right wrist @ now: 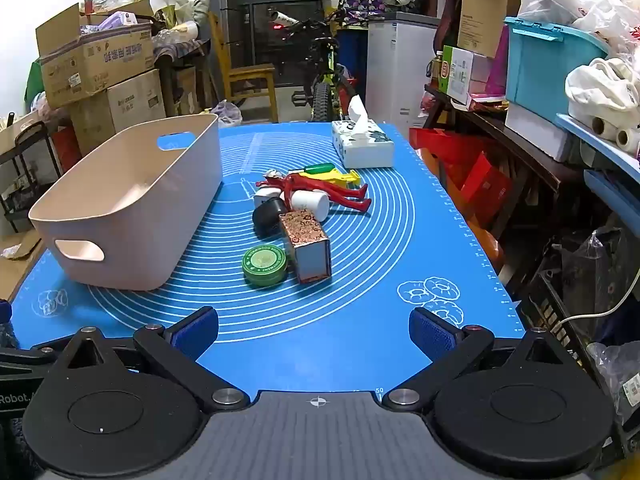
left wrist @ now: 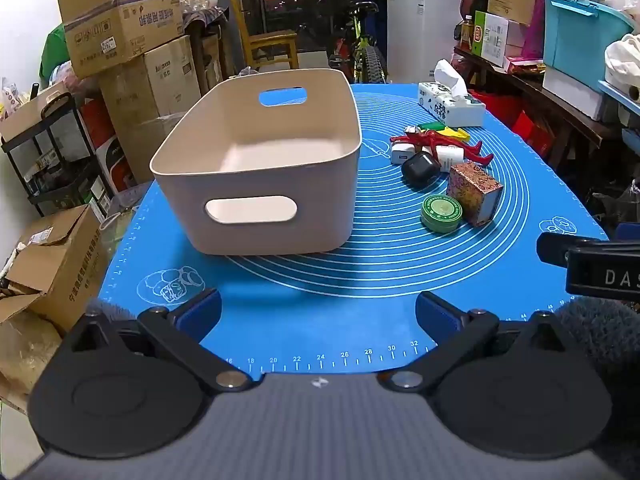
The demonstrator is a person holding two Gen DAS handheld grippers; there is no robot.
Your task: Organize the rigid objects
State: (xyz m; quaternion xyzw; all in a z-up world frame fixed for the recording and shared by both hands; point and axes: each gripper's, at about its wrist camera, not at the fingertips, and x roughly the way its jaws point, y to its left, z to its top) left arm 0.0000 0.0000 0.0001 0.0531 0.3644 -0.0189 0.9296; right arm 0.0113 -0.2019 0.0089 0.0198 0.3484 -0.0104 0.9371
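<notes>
An empty beige bin (left wrist: 224, 220) (right wrist: 132, 216) stands on the left of the blue mat (left wrist: 320, 320) (right wrist: 360, 300). To its right lie a green round tin (left wrist: 441, 213) (right wrist: 264, 265), a patterned box (left wrist: 474, 193) (right wrist: 306, 245), a black case (left wrist: 421, 169) (right wrist: 267, 214), a white charger (left wrist: 401, 153), a white cylinder (right wrist: 310, 202), a red figure (left wrist: 440, 142) (right wrist: 320, 188) and a green-yellow toy (left wrist: 446, 130) (right wrist: 328, 173). My left gripper (left wrist: 318, 312) is open and empty at the mat's near edge. My right gripper (right wrist: 314, 330) is open and empty, near the front edge.
A tissue box (left wrist: 450, 106) (right wrist: 362, 142) stands at the mat's far right. Cardboard boxes (left wrist: 120, 40) are stacked left of the table. A shelf with a turquoise crate (right wrist: 548, 64) runs along the right. A bicycle (right wrist: 324, 80) stands behind.
</notes>
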